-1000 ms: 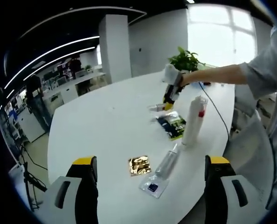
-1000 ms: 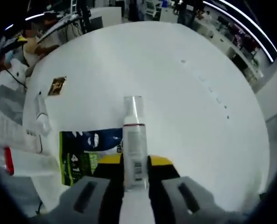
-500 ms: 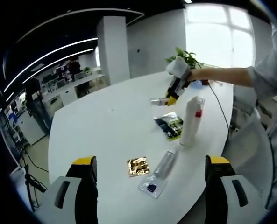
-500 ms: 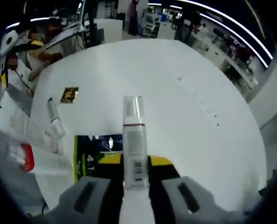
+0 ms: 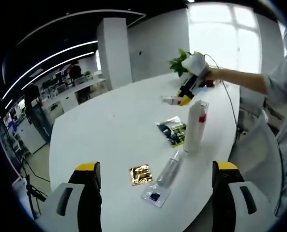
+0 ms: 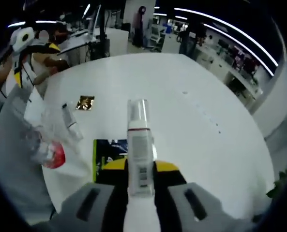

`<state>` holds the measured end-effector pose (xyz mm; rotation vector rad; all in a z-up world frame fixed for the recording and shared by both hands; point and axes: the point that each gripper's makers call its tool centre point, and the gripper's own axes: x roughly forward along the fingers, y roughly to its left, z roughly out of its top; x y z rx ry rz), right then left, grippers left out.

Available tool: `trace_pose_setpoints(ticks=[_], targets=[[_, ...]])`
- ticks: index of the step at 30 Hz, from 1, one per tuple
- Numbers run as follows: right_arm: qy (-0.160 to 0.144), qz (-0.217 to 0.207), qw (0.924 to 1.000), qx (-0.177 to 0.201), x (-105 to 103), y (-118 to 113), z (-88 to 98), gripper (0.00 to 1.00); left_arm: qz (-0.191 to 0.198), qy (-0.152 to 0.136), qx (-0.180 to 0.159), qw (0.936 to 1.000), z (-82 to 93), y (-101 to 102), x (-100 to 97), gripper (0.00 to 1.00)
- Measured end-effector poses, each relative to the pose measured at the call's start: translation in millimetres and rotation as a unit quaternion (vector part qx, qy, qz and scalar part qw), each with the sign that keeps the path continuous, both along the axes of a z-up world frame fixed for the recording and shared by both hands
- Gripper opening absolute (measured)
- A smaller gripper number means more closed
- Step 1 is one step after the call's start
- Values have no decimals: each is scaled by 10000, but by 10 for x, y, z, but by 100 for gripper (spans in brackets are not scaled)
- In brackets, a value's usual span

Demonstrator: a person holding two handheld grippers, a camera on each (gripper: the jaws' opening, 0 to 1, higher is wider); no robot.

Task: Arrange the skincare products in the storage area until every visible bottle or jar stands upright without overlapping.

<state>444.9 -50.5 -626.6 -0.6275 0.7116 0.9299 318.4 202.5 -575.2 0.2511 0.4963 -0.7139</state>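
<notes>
The small bottle (image 6: 140, 145) sits low centre in the right gripper view, clamped by its lower body between the fingers of the right gripper (image 6: 139, 181), clear cap pointing forward over the bench (image 6: 206, 96). In the left gripper view the same bottle (image 5: 172, 100) shows upper right, lying sideways in the air above the bench (image 5: 104, 140).

It looks a light, stiff plastic bottle, smooth-sided and likely slippery; the grip on the body, below the cap, seems the safe place, since the cap could pop off.

A tall white bottle (image 5: 194, 126) with a red mark stands upright right of centre. Just beside its base lies a tube (image 5: 170, 168), flat on the bench and yet to be stood up; being soft, it should be taken near its stiffer cap end. A dark sachet (image 5: 172, 130) and a gold sachet (image 5: 140, 174) lie flat nearby.

The left gripper (image 5: 153, 198) hangs at the bottom of its view, fingers wide apart and empty.
</notes>
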Motion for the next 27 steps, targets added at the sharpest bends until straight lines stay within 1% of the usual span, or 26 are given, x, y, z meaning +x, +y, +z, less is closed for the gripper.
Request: trace_pose_setpoints(ticks=[6,7,8,11,15,17,21,25,27], targets=[[-168,7,9997,184,-218,-11,175,18,-40,-66,12,10000,38,-49,-14,92],[-194,9,9996,198,-142,-26,172,18,-45,-75,16,10000,39,-53,-17,92],[-222,7,9995,222,-152,-34,197,18,-48,-75,18,10000,39,-58,-20,92],[-296,-28,9991,299,-264,-48,277,18,-79,-102,7,9999,51,-88,-39,92],[-328,-58,9979,549,-415,-37,380,18,-106,-131,-11,9999,72,-121,-61,92],[-413,-82,9970,650,-500,-39,444,19,-116,-156,-32,9998,87,-140,-69,92],[-487,-140,9944,928,-558,-70,559,19,-162,-164,-45,9997,95,-176,-80,91],[-623,-155,9933,964,-606,-105,612,19,-231,-210,-31,9995,114,-221,-92,90],[-629,-174,9917,1105,-635,-112,649,19,-269,-218,-60,9994,130,-248,-100,90]])
